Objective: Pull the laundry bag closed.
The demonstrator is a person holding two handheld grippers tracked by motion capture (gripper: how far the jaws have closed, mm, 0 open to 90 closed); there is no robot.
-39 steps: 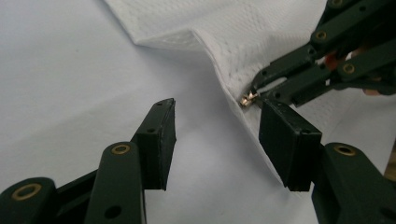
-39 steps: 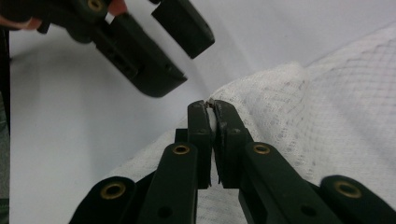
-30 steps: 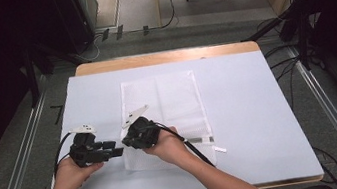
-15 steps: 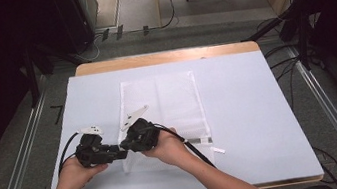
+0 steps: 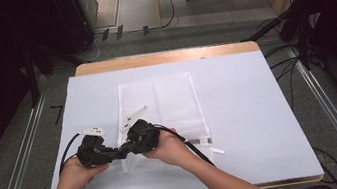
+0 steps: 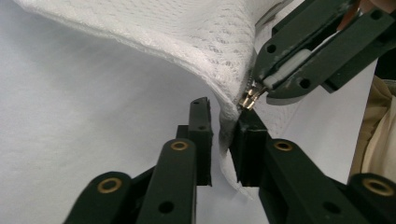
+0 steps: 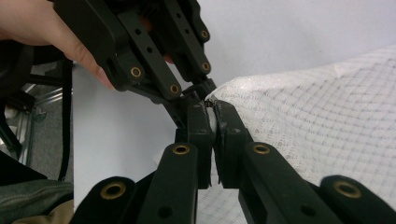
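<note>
A flat white mesh bag with a zipper (image 5: pixel 159 113) lies on the big white table top (image 5: pixel 260 111). It sits near the middle of the table, and its near left corner is lifted up off the table. Both tools meet at that corner.

The right gripper (image 5: pixel 131 143) is squeezed tight on the small shiny metal zipper pull (image 6: pixel 249 99) at the corner of the bag. In the left gripper view, the pull pokes out from between the other tool's two black jaws. I think it holds the pull so that the zipper can be slid open along the near edge of the bag.

The left gripper (image 6: pixel 223 140) sits just beside the pull, right under it. Its jaws have just been closing, and now they stand narrow with the white mesh edge of the bag between them. The pads look like they are pinching the cloth. I think it grabs the cloth there to keep the bag from sliding along when the pull is tugged. A soft bag would just bunch up if nothing held it.

The rest of the bag stretches away from the corner and lies flat. A little white tag (image 5: pixel 217 151) lies on the table beside the bag's near right corner.
</note>
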